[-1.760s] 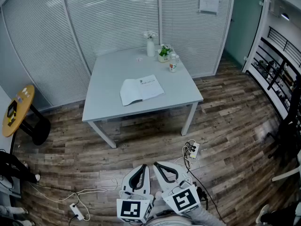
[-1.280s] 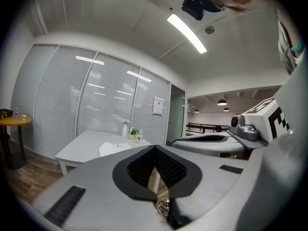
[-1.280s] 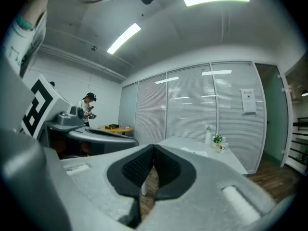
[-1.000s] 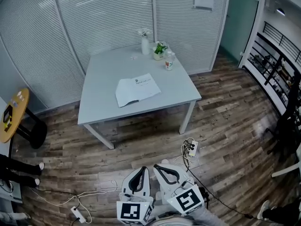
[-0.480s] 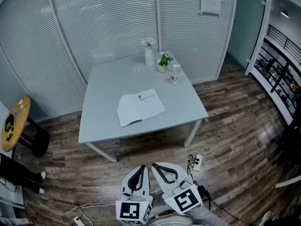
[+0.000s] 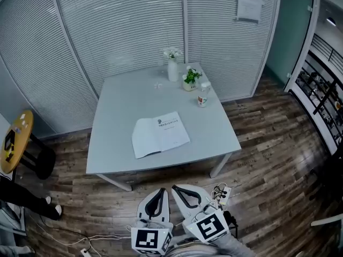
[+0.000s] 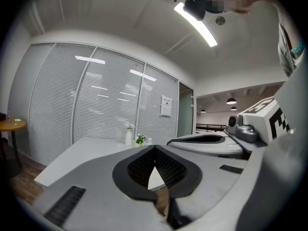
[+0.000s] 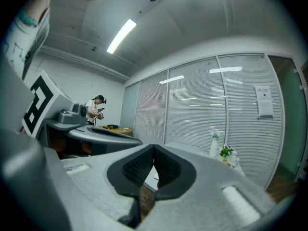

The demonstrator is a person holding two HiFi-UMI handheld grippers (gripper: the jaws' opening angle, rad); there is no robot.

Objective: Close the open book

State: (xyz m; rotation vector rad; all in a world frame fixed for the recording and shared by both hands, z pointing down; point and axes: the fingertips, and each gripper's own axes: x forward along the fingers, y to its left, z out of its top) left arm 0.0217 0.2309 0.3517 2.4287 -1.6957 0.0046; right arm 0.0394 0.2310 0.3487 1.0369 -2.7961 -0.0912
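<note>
An open white book (image 6: 159, 134) lies flat near the front middle of a pale grey table (image 6: 118, 95). Both grippers hang low at the bottom of the head view, over the wooden floor and short of the table's front edge. My left gripper (image 6: 162, 191) has its jaws together with nothing between them, and its tip (image 7: 154, 147) points level toward the table. Beside it, my right gripper (image 6: 173, 188) is likewise shut and empty, its tip (image 8: 154, 147) aimed at the table. Only a sliver of the book shows through the jaws in the gripper views.
At the table's far right stand a white vase (image 6: 172, 68), a small potted plant (image 6: 189, 79) and a bottle (image 6: 202, 98). A round yellow side table (image 6: 13, 141) stands left; a power strip (image 6: 222, 191) and cables lie on the floor. A person (image 8: 96, 110) stands at the left.
The table and book have drawn nearer and lower in the head view as I moved toward them. Both grippers keep their place at the bottom, still shut.
</note>
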